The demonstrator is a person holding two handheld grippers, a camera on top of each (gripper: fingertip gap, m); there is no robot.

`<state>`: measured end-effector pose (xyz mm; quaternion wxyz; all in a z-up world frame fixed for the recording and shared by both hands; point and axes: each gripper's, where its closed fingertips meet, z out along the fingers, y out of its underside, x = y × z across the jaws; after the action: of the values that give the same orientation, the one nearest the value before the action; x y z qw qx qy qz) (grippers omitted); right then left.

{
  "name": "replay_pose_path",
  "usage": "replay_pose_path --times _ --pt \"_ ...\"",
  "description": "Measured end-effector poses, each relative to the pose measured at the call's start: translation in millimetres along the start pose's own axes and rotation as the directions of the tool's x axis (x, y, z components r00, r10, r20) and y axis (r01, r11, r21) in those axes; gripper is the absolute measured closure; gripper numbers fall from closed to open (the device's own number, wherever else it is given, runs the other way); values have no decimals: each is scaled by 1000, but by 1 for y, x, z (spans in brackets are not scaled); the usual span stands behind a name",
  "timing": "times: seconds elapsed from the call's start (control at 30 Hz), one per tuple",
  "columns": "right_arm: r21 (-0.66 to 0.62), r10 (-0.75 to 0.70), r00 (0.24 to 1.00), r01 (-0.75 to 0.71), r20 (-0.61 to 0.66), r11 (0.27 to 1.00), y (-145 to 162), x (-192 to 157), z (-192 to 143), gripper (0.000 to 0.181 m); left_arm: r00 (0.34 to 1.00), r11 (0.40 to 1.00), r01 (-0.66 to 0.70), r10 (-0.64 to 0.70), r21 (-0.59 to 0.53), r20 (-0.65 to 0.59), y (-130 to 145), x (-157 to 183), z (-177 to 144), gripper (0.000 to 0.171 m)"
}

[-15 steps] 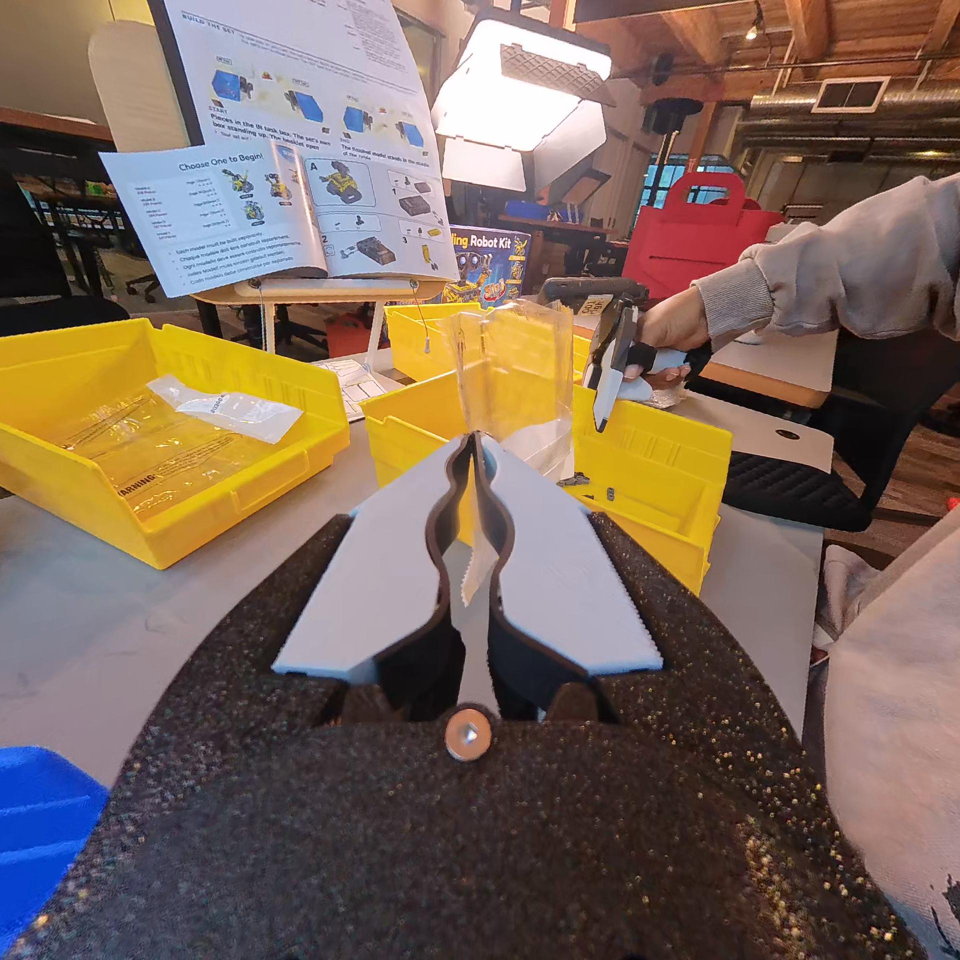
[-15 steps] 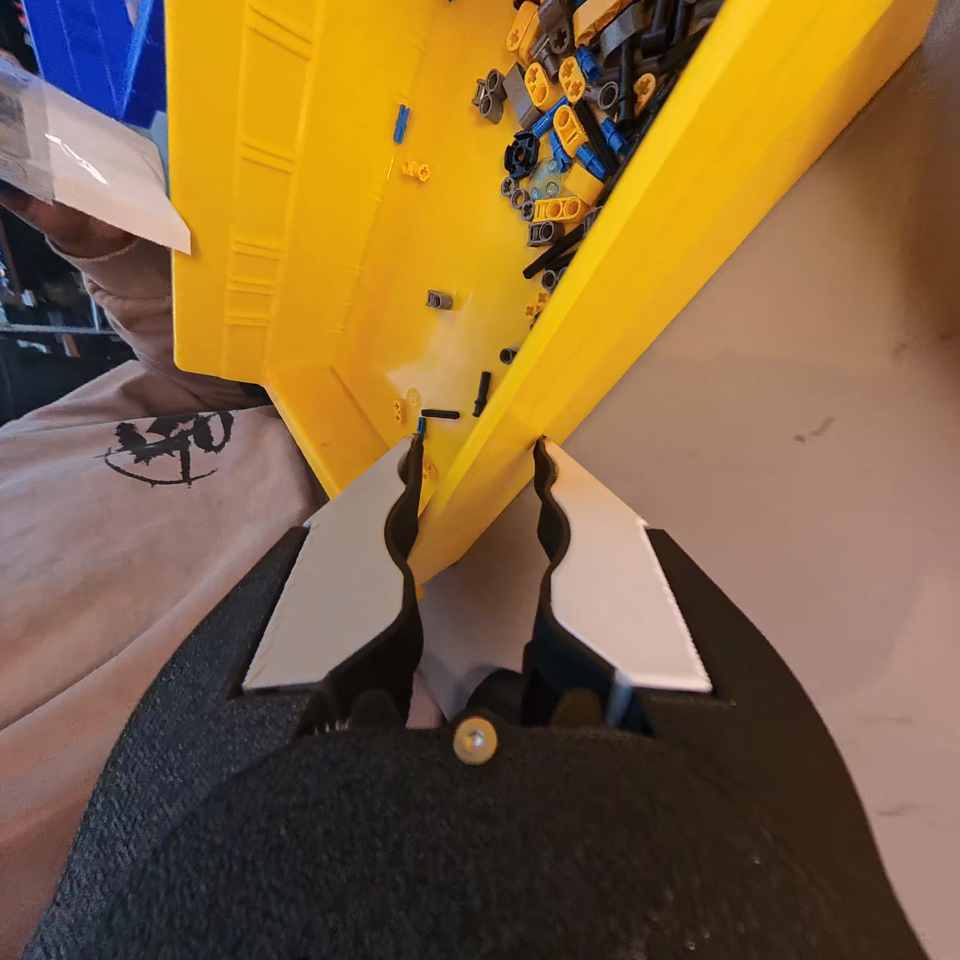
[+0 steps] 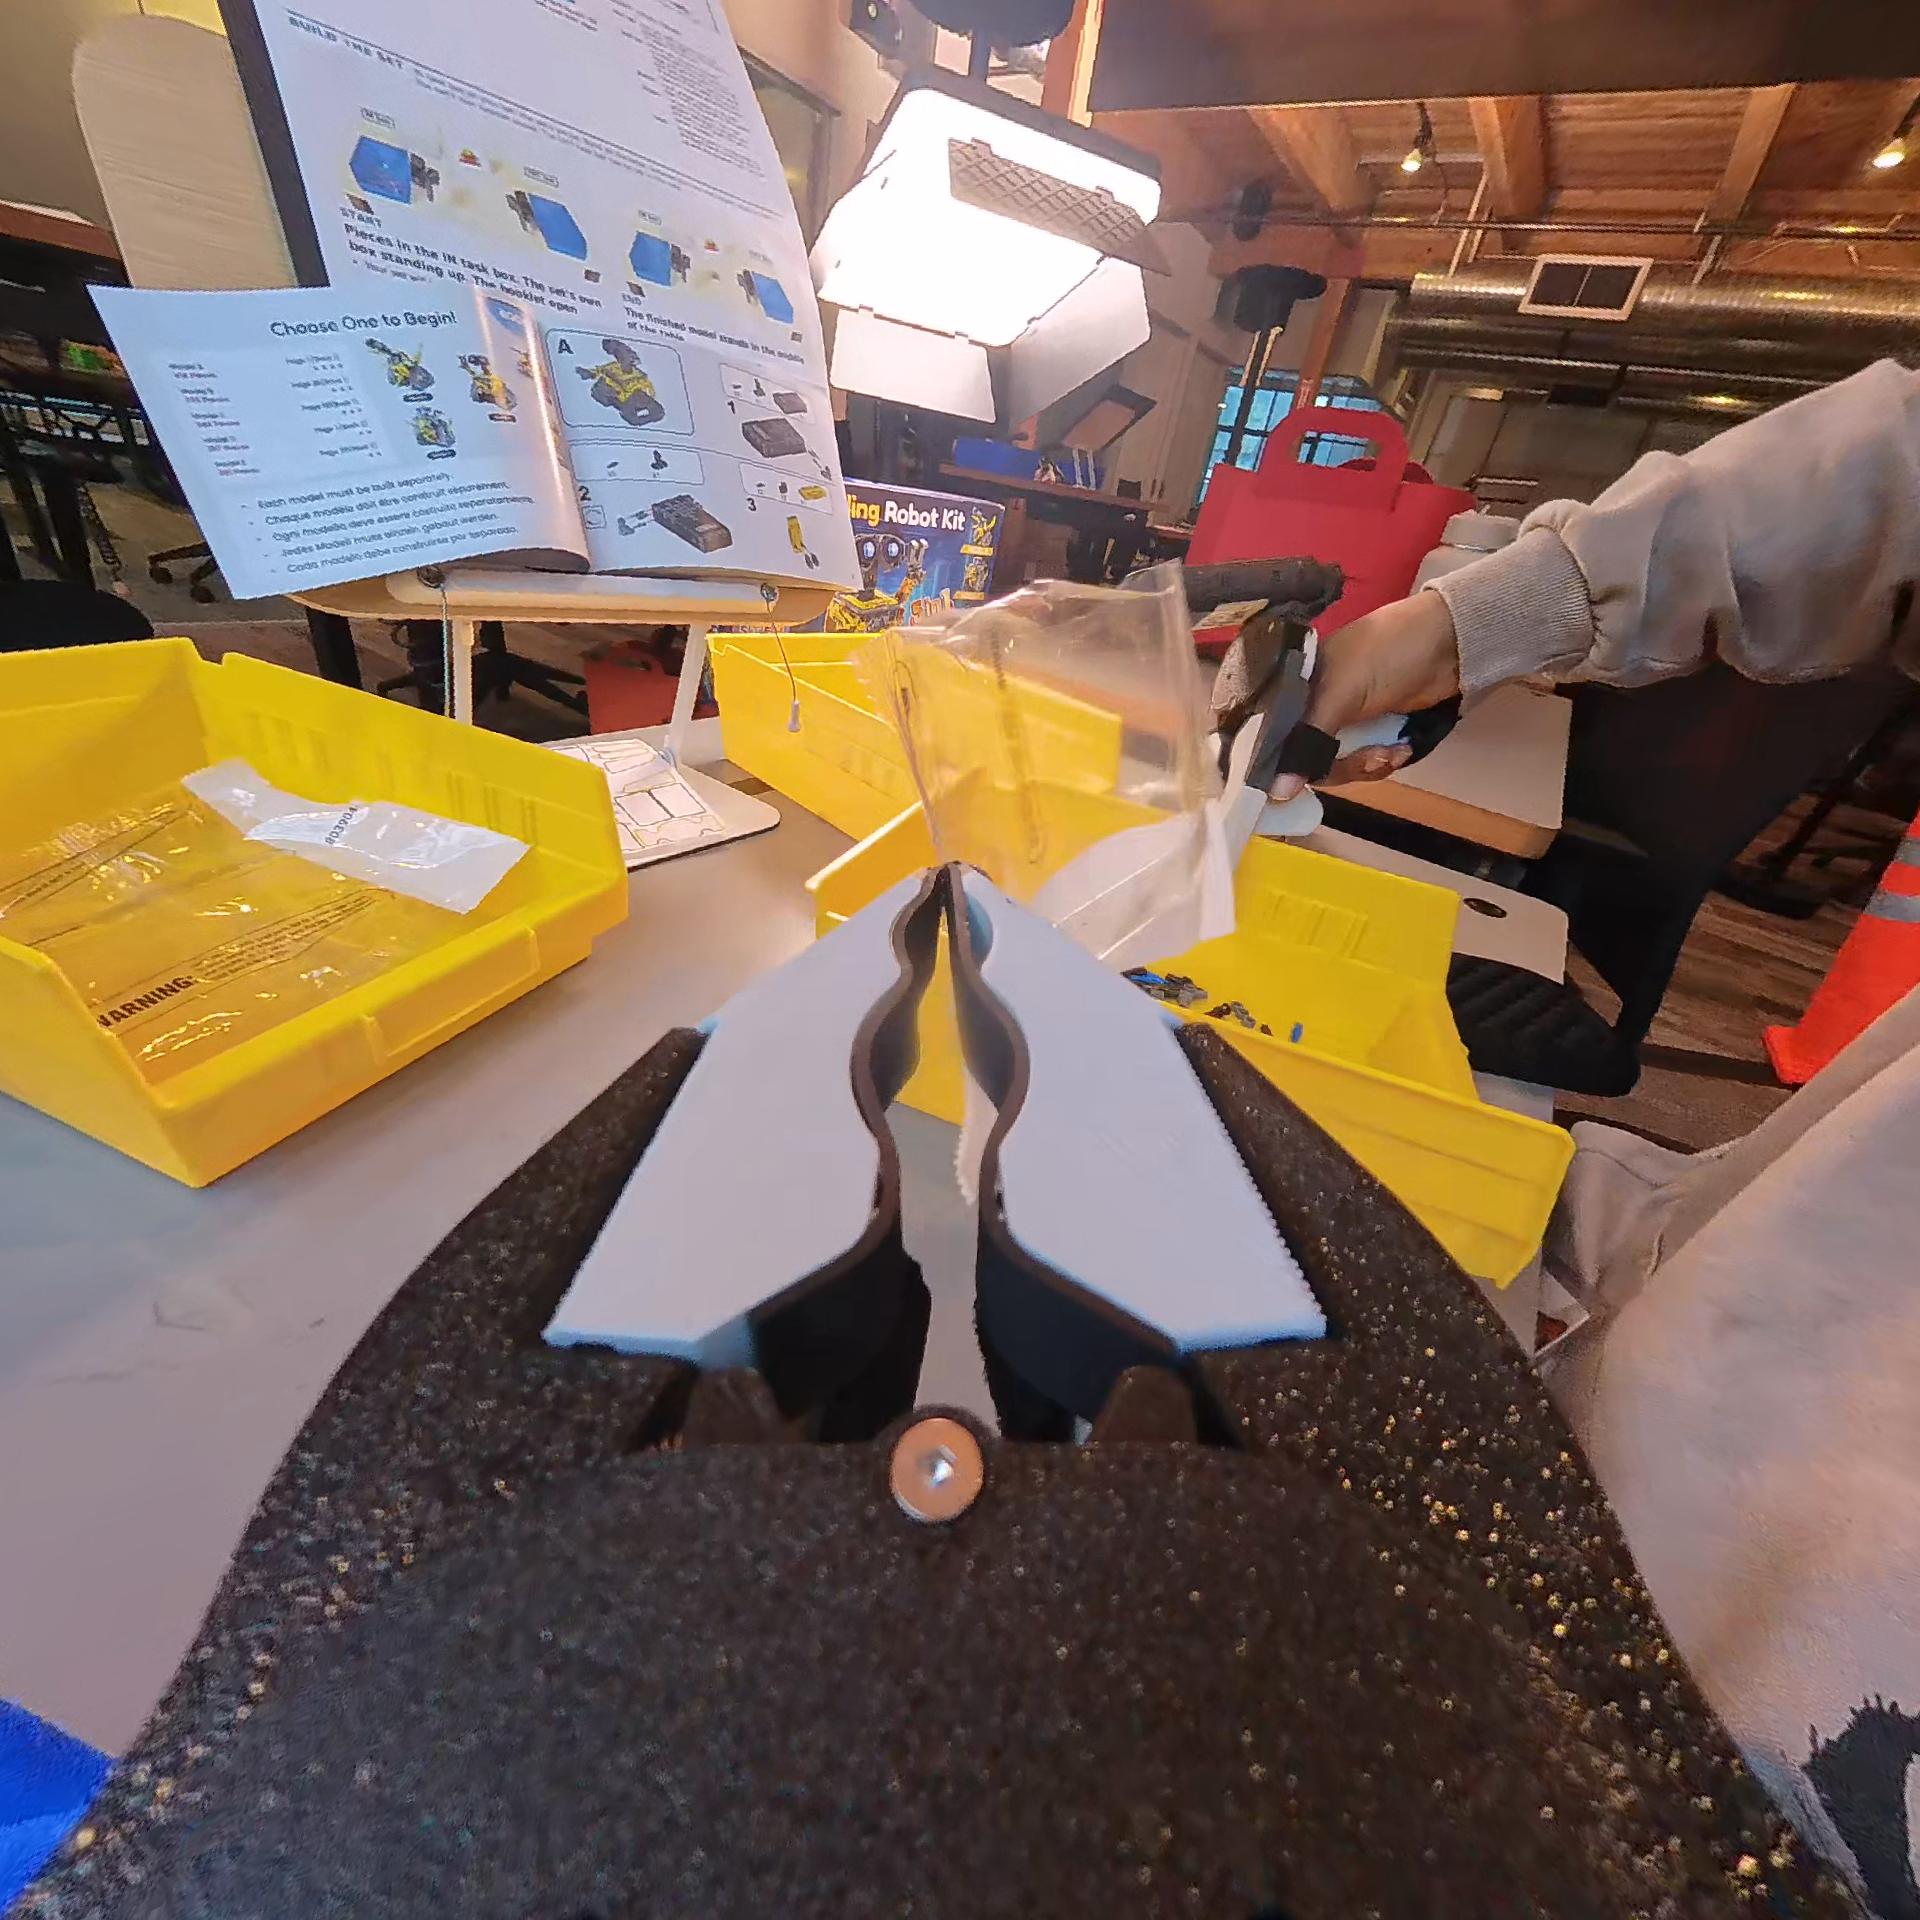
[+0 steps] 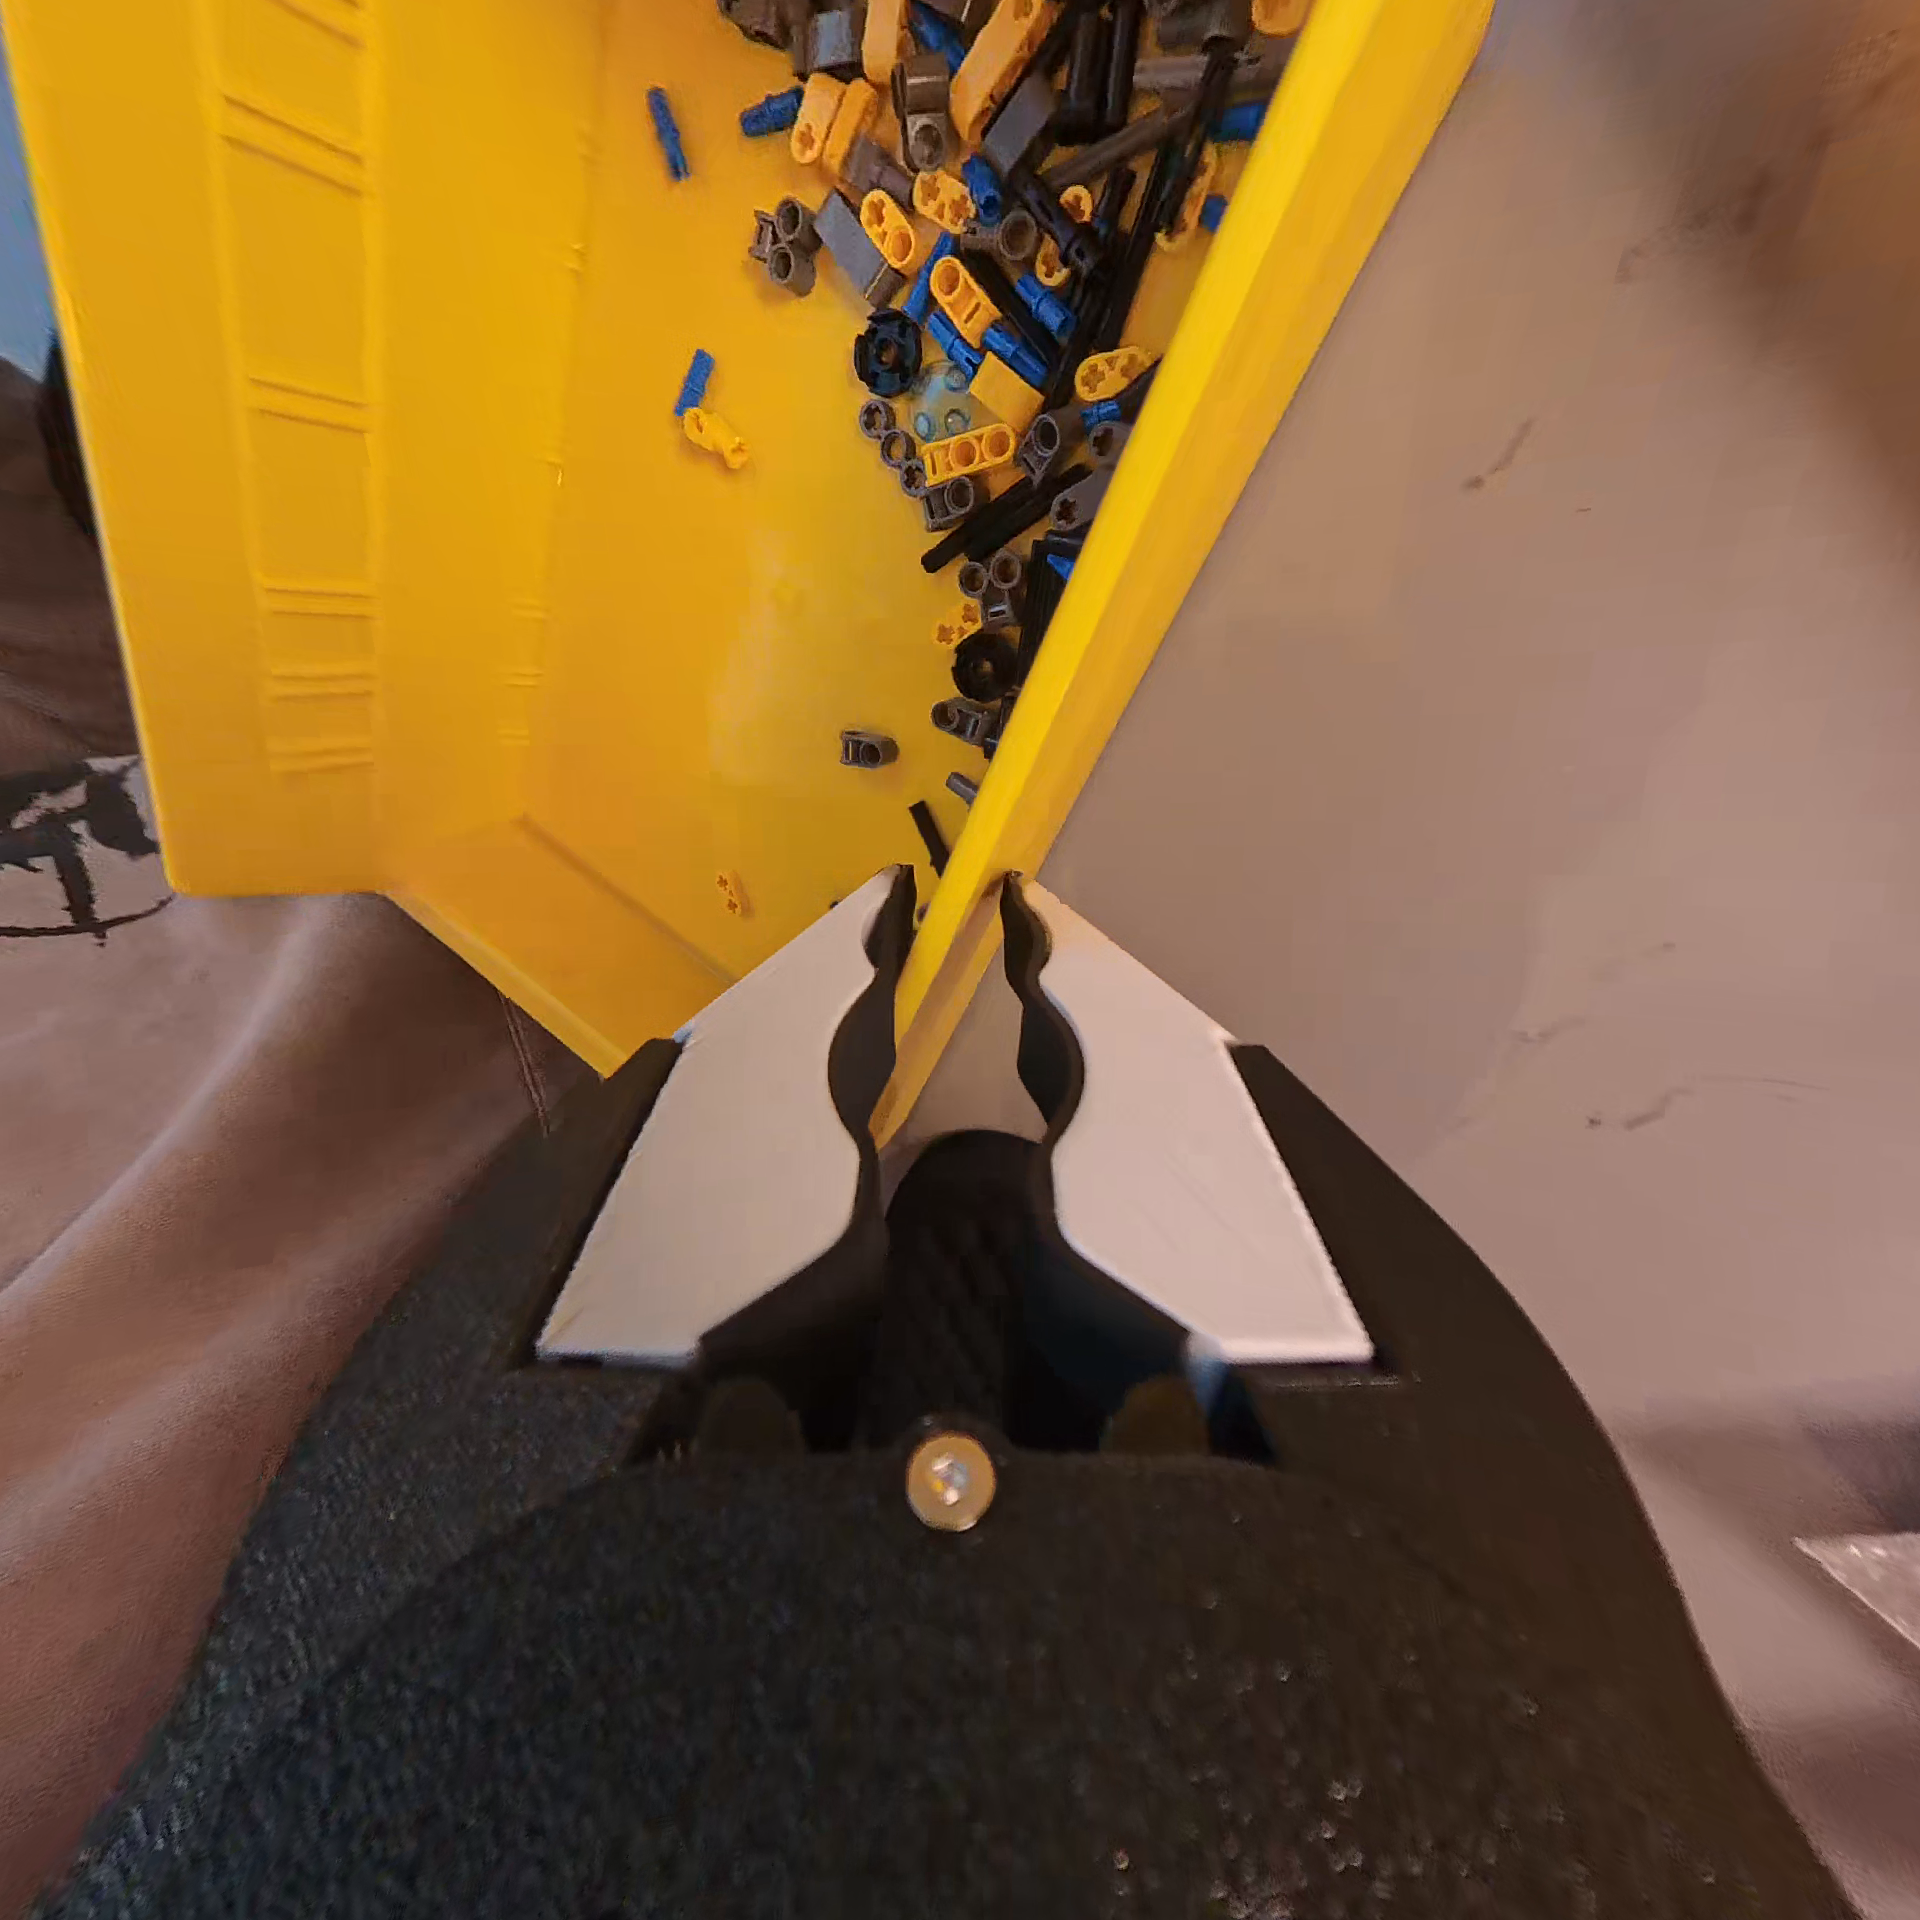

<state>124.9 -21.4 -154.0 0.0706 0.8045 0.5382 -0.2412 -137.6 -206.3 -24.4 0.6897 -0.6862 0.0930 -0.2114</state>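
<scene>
Left tongs [image 3: 948,883], frame centre, are closed on the corner of a clear plastic bag [image 3: 1049,727], which stands limp above the yellow bin [image 3: 1351,1101]. Right tongs [image 4: 954,883], frame centre, are closed on that bin's side wall [image 4: 1174,499], loose small building parts [image 4: 997,270] lying inside at upper centre. Judged: the bag is light, slippery and floppy, best pinched at an edge; the bin is stiff, best taken by its rim.
</scene>
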Motion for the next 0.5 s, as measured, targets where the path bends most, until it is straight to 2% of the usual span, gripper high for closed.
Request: replay_pose_path --times 0.1,0.23,0.3,0.37,0.47,0.5 --pt "-52 14 1000 -14 -2 999 1 0 2 160 1000 1000 -4 4 -4 6 3 3 -3 171" --pt "-119 -3 1000 1 -10 993 -1 2 24 141 1000 1000 11 -11 -3 -5 7 4 -2 171" --pt "-131 -1 1000 -2 -20 991 -1 5 31 142 1000 1000 11 -12 -10 -10 8 6 -1 171" --pt "-127 19 1000 -22 -24 992 -1 7 32 149 1000 1000 6 -7 -20 -11 9 7 -2 171" --pt "-111 19 997 -27 -75 993 3 17 35 177 1000 1000 14 -15 -23 -20 10 9 0 171" --pt "-98 29 999 -32 -38 995 5 12 37 179 999 1000 19 -19 -22 -25 10 10 0 171"
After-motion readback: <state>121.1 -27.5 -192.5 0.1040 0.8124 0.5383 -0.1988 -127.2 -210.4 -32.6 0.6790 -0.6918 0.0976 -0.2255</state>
